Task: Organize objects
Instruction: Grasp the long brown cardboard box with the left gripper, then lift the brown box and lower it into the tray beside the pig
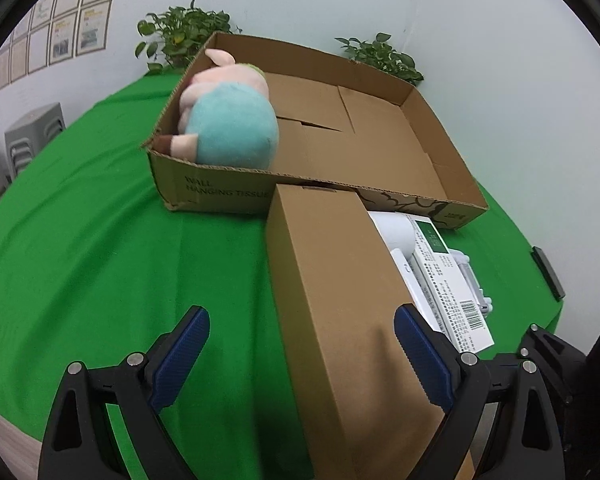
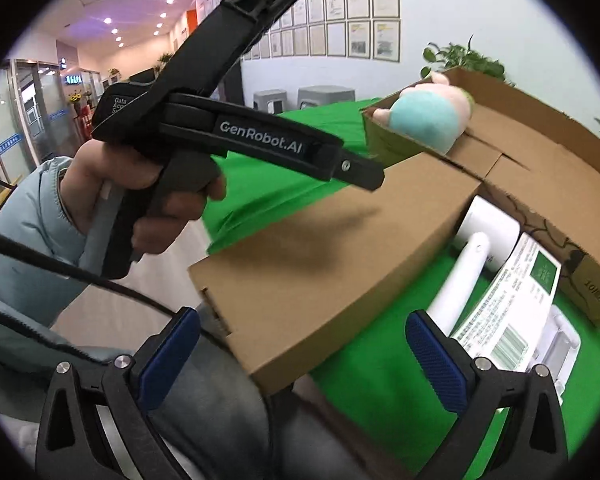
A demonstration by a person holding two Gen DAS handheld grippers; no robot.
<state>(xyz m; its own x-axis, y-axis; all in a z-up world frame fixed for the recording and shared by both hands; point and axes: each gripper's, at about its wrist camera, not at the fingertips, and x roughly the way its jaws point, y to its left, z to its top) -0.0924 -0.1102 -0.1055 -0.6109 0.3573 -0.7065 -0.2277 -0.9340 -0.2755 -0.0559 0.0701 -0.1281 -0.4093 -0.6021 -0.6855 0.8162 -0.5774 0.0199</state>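
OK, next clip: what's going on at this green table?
A person holds a gripper in each hand over a green table, tidying things. Both the left gripper and the right gripper are open and hold nothing. A plush toy already lies in the open cardboard tray. A closed brown box sits in front of the tray, with a white bottle and a printed white carton beside it.

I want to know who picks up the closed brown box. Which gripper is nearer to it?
Left. The left gripper hovers open just over the closed brown box; the right gripper, also open, sits back off its near corner.
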